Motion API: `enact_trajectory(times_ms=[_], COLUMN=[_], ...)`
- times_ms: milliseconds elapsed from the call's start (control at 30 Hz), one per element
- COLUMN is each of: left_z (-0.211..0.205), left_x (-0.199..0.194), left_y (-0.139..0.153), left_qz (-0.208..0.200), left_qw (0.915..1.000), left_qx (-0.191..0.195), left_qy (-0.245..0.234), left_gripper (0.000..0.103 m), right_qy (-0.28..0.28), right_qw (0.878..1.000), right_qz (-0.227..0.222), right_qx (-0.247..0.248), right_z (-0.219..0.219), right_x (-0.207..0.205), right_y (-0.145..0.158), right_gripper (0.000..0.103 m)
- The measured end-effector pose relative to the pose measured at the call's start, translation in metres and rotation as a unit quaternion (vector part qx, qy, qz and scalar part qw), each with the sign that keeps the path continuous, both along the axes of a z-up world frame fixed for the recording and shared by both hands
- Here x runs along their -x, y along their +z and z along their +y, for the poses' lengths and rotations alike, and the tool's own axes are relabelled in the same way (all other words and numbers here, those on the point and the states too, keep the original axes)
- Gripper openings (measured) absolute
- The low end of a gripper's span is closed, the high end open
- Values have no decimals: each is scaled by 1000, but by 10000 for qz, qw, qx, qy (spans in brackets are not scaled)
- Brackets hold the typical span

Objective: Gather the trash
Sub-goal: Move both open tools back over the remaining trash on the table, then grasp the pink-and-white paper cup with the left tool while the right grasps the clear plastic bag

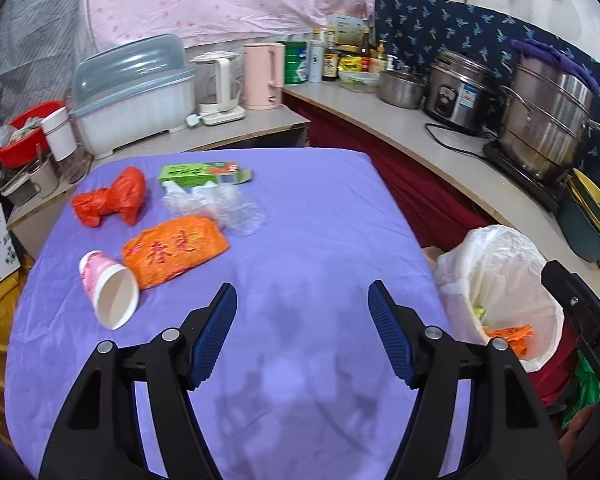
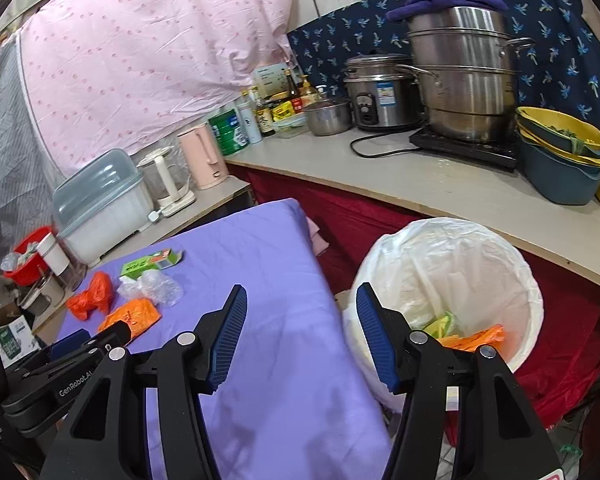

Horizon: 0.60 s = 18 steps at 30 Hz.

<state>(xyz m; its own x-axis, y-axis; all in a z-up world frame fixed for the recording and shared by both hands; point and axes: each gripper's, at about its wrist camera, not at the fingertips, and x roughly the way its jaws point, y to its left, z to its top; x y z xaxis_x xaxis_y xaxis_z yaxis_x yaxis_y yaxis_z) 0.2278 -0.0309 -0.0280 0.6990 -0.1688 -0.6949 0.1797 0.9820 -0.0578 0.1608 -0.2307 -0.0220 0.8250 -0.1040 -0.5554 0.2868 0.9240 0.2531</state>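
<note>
Five pieces remain on the purple-covered surface (image 1: 300,208), from the left: red bag (image 1: 112,198), paper cup (image 1: 110,288) lying on its side, orange wrapper (image 1: 176,250), clear plastic (image 1: 220,206), green box (image 1: 204,173). The left tongs (image 1: 302,300) stand wide open and empty above bare cloth — the cup lies nearest, so close on its rim gently; it will likely crush. The right tongs (image 2: 300,304) — equally open, holding nothing — hover at the lined bin (image 2: 460,256).
</note>
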Motion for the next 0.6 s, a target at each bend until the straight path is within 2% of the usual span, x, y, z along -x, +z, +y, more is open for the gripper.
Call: enact_trajectory(times_ms=[333,600], left_z=[82,147], left_x=[-8,-22], left_y=[-16,-45], left_qz=[90,258], left_qw=[9971,9885], left_qx=[-219,-613], left_qy=[725,1357], left_gripper=[65,65], right_qy=[519,950], right_qw=[9986,9948], right_qz=[120,357], right_qx=[-25,-47], right_z=[62,109], right_x=[-21,-49], right_y=[-8,-28], right_gripper=[56,56])
